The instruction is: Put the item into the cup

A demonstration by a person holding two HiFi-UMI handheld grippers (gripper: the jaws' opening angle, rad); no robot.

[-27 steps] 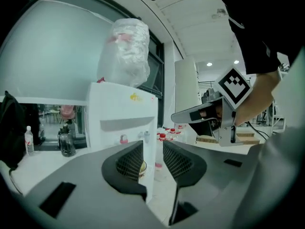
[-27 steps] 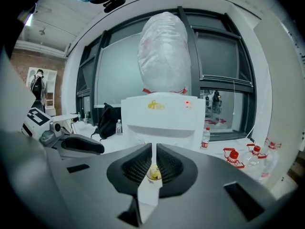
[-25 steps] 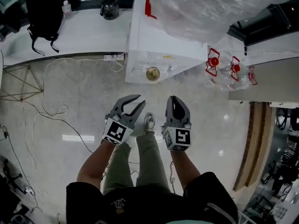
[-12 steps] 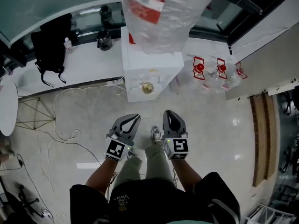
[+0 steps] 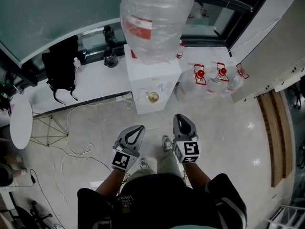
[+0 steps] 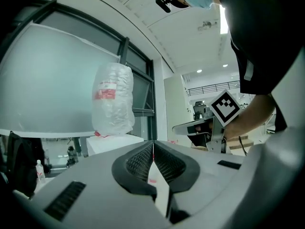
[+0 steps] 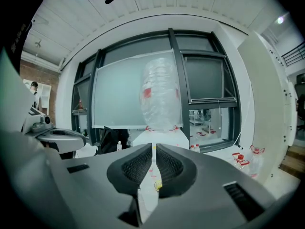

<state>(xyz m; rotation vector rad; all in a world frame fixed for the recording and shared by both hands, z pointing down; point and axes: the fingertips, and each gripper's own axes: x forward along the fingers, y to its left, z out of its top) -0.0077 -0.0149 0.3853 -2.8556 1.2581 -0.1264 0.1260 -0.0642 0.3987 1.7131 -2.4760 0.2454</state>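
Person standing on a pale glossy floor point(image 5: 228, 128), seen from a head camera looking steeply down, a handheld gripper in each hand held out at waist level.

The left gripper point(image 5: 139, 129) is closed, its ribbed pads meeting at the tips with nothing between them. A second ago its jaws stood clearly apart, so it has just closed on empty air. The right gripper point(image 5: 181, 119) has its jaws drawn together to a thin slit, also empty, as it was a second ago.

Straight ahead, well apart from both grippers, stands a white water dispenser point(image 5: 152, 78) with a large clear water bottle point(image 5: 155, 23) upended on top. On its drip shelf sits a small round yellowish thing, probably the cup point(image 5: 153, 97), though it is too small to be sure. Over the last second the dispenser has come to sit farther off and smaller in the head view, and more of the room shows.

To the dispenser's right, empty red-capped bottles point(image 5: 209, 78) lie on the floor. To its left, a black backpack point(image 5: 61, 70) rests on a white counter point(image 5: 95, 82).

No item to drop in the cup can be picked out anywhere (neither gripper carries one). As a judgement, the task has not properly begun: the item must first be found and picked up.
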